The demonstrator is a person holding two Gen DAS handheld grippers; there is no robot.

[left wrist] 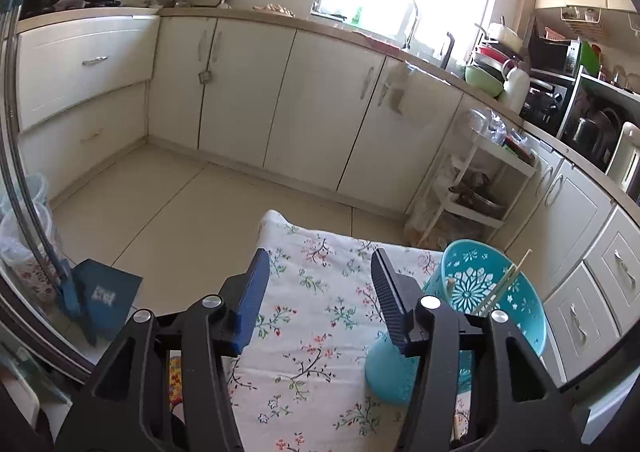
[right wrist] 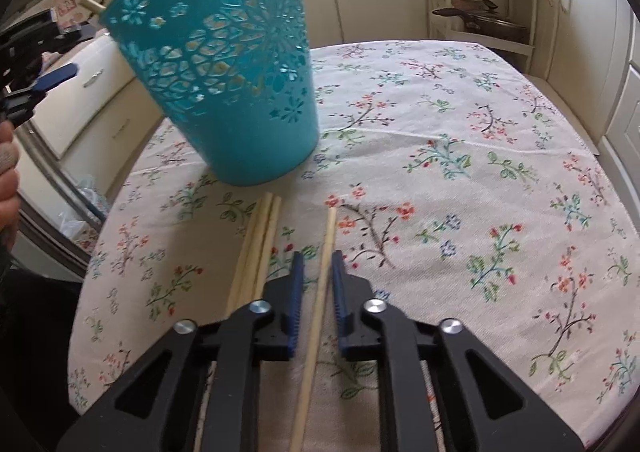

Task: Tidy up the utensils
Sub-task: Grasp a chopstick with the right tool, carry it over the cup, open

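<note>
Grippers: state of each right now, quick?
Left gripper: open, empty, above the tablecloth beside the teal basket.
Right gripper: jaws straddle a single chopstick but small gaps show on both sides; not clamped yet.

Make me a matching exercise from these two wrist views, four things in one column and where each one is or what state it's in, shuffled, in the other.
Things:
1. teal basket
2. single chopstick
3. bundle of chopsticks
4. left tongs

Places or states:
A. lying on the tablecloth just left of the right tongs
B. wide open above the cloth, holding nothing
C. standing on the cloth with chopsticks poking out of its top
D. lying between the two nearly closed fingers

Pairs: 1-C, 2-D, 3-A, 4-B
</note>
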